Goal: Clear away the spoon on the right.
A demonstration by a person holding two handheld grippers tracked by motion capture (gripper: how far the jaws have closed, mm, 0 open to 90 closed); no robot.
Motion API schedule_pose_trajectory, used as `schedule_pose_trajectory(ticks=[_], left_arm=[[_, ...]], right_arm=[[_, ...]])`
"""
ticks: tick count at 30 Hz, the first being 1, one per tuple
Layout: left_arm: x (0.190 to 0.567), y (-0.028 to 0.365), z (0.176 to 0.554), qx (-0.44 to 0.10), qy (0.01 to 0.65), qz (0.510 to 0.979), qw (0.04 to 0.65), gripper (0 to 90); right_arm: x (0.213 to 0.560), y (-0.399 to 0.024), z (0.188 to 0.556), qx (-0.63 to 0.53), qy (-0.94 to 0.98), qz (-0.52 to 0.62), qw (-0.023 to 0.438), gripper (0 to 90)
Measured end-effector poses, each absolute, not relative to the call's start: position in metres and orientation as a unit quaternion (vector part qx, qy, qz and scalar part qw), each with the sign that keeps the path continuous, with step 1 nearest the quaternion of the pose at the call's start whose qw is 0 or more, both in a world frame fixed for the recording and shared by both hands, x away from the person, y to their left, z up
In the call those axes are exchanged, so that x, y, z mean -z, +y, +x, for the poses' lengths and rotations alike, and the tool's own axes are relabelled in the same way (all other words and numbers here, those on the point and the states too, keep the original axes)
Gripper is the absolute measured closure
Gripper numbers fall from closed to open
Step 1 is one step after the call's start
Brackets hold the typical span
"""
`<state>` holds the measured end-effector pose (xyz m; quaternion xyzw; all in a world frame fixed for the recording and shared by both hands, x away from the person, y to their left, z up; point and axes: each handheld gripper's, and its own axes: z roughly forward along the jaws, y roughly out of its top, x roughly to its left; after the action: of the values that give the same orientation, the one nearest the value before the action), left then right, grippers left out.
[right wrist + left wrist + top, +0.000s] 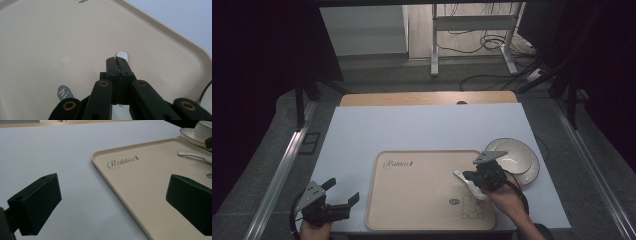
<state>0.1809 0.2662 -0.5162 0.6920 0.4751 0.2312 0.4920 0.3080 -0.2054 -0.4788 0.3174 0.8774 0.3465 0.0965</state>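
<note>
We are looking at a white ceramic spoon [468, 183] that is lying over the right part of the beige tray [412, 210] (the one printed with "Rabbit" and a small rabbit drawing). Its bowl is pointing toward the tray's middle, and its glossy handle is running back between the right gripper [477, 181], whose pads are pressing on it.

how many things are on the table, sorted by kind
tray: 1
spoon: 1, white, clamped in the right gripper above the tray
plate: 1
bowl: 1, on the plate
total: 4
</note>
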Motion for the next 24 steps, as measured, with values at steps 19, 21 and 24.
schedule_pose_trajectory(ticks=[19,21,24], left_arm=[[0.516,0.266,0.18,-0.232,0.474,0.692,0.492,0.0],[0.516,0.266,0.18,-0.232,0.474,0.692,0.492,0.0],[0.516,0.266,0.18,-0.232,0.474,0.692,0.492,0.0]], right_arm=[[0.499,-0.196,0.298,-0.357,0.88,0.292,0.113,89.9],[0.5,-0.196,0.298,-0.356,0.88,0.292,0.115,90.0],[0.5,-0.197,0.299,-0.355,0.88,0.293,0.115,89.9]])
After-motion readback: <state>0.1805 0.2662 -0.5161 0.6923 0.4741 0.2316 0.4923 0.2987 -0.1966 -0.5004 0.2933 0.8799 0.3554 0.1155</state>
